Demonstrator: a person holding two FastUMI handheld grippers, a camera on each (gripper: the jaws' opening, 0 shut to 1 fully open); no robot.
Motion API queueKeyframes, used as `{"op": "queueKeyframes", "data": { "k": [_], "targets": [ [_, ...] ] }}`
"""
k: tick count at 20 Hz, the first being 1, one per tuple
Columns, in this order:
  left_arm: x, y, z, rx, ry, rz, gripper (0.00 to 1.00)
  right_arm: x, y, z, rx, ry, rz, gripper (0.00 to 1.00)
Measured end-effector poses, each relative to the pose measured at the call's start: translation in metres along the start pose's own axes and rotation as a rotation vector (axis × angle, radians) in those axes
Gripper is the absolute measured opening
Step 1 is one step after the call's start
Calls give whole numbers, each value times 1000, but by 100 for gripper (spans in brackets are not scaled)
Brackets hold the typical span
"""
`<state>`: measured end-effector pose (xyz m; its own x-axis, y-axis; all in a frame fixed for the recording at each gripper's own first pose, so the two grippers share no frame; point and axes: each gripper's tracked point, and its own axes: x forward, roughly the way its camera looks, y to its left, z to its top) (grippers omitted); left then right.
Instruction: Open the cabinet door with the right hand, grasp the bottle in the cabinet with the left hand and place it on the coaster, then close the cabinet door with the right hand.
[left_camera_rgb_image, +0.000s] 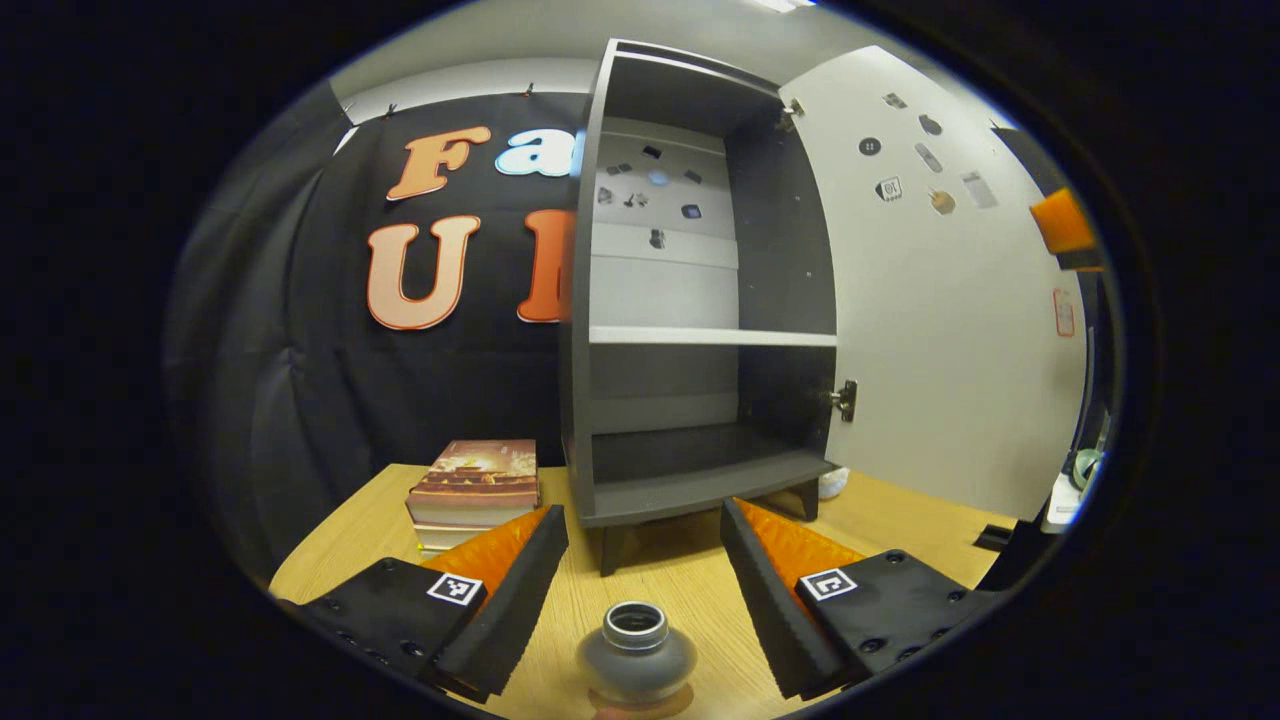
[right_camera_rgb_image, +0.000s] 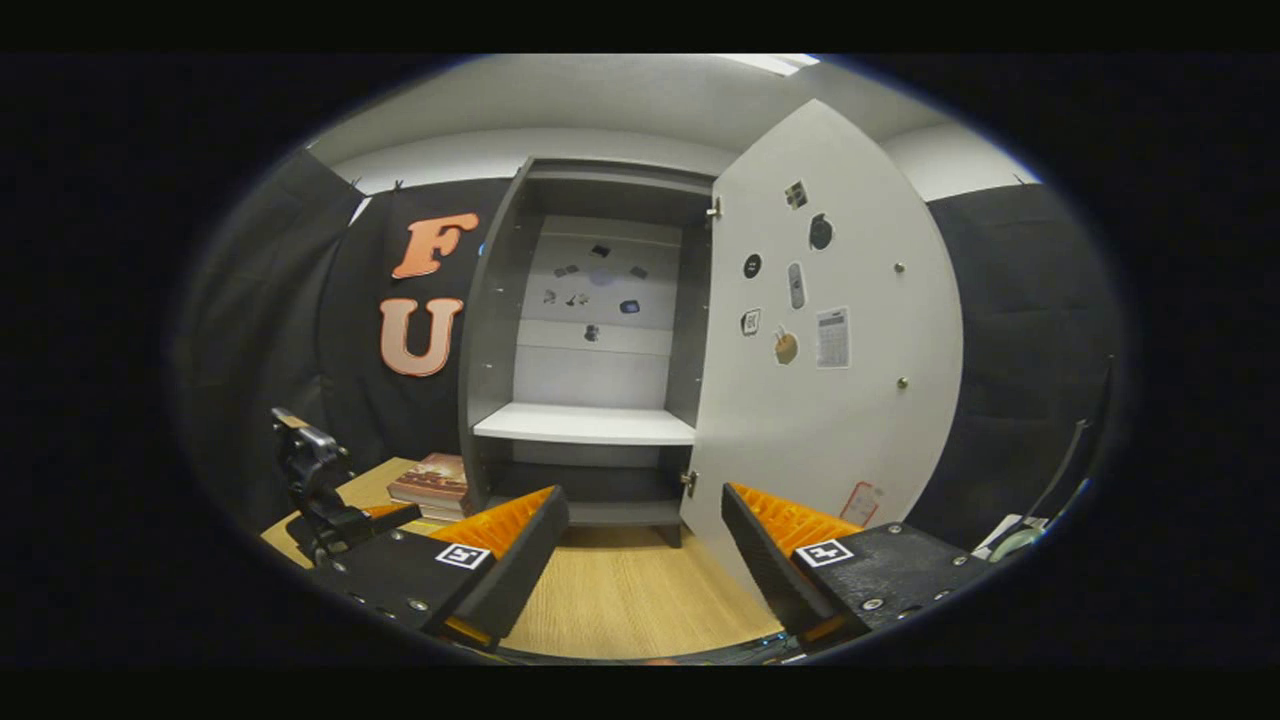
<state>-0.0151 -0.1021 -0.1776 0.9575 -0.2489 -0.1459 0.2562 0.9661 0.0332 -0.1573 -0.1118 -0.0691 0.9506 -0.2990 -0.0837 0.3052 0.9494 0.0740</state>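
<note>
Both tools released: left tool around bottle, right tool beside open cabinet door.

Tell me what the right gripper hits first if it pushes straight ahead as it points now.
Probably the open cabinet door: its lower inner edge stands just beyond the right gripper, with bare table between. Depth is unclear; it could slip past into the cabinet.

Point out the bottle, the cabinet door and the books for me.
bottle (left_camera_rgb_image: 637, 655), left gripper view, its shoulder.
cabinet door (right_camera_rgb_image: 830, 420), right gripper view, its inner face.
books (left_camera_rgb_image: 476, 482), left gripper view, top cover.
</note>
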Motion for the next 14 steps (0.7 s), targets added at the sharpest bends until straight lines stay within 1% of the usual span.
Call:
{"op": "queueKeyframes", "data": {
  "k": [5,8,11,14],
  "targets": [
    [-8,2,46,-41,-12,8,99,-12,-34,17,18,-43,-59,95],
    [-12,7,72,-39,-33,29,99,-24,-67,25,18,-72,-123,95],
    [-14,5,92,-35,-54,36,100,-35,-116,32,-19,-100,-228,95],
    [-16,2,107,-7,-67,54,99,-46,-170,37,-70,-113,-330,95]
  ]
}}
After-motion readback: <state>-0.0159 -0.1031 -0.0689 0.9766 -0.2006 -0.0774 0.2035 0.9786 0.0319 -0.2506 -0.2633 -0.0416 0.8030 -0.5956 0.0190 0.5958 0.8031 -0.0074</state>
